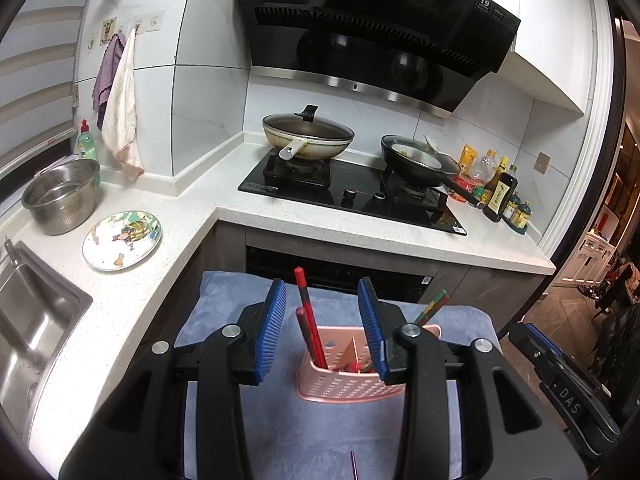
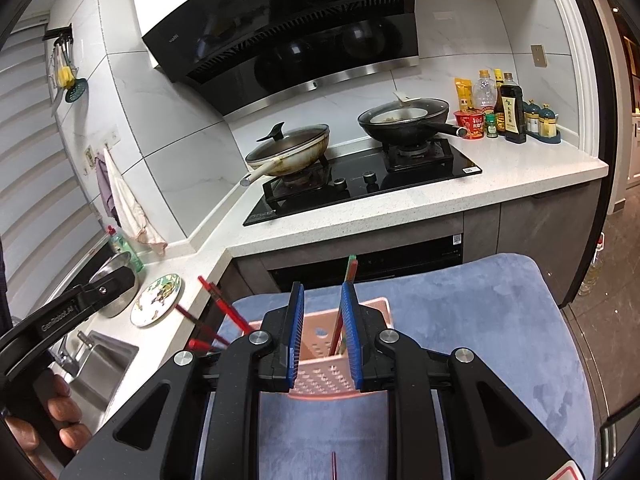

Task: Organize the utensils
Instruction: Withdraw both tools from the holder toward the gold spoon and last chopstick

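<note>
Now, my tools:
L tool (image 1: 326, 330): jaws wide, empty.
R tool (image 2: 325, 334): jaws apart around green chopsticks (image 2: 347, 300); contact unclear.
Risk: light pink basket (image 2: 320, 372) tips if nudged.

Pink plastic utensil basket (image 1: 346, 384), perforated and matt, on a blue plush cloth (image 2: 480, 320) with a soft, napped pile. Red chopsticks (image 1: 308, 320) with a smooth lacquered sheen. Ribbed blue rubbery pads (image 1: 276, 320) on matt black plastic gripper arms, with bright metal bolt heads at the joints. Speckled white stone-like countertop (image 1: 280, 200), lightly polished. Brushed steel sink (image 1: 36, 320) and perforated steel colander (image 1: 60, 196), dull-shiny. Glossy black glass hob (image 2: 420, 178) and range hood (image 1: 360, 20). Glazed patterned plate (image 1: 122, 240). Limp woven dishcloth (image 1: 122, 108).
</note>
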`<state>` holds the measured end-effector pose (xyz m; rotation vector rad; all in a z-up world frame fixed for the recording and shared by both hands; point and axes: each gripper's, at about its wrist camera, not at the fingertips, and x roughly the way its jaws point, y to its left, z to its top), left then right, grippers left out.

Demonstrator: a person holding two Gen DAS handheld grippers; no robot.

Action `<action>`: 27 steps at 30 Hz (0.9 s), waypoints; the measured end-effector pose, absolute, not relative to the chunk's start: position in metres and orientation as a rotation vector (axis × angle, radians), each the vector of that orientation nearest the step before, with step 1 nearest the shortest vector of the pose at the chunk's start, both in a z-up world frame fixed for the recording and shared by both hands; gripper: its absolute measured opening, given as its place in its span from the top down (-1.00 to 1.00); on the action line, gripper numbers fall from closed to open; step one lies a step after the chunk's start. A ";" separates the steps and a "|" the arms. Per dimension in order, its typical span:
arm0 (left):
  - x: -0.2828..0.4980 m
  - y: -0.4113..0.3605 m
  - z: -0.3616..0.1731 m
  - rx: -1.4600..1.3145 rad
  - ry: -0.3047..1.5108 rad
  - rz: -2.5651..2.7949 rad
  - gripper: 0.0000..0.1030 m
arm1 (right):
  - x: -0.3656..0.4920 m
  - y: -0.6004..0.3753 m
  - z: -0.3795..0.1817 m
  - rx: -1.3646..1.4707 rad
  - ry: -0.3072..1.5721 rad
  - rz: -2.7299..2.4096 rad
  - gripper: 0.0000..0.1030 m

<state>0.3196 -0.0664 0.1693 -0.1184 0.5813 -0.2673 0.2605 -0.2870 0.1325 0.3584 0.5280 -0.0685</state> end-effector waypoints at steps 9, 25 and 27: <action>0.293 -0.062 0.147 -0.100 0.621 -0.275 0.29 | 0.224 -0.273 0.112 0.343 0.565 -0.051 0.62; 0.236 -0.041 0.081 -0.105 0.727 -0.261 0.23 | 0.150 -0.242 0.036 0.276 0.725 -0.038 0.62; 0.227 -0.041 0.069 -0.103 0.748 -0.264 0.23 | 0.142 -0.239 0.025 0.281 0.750 -0.032 0.62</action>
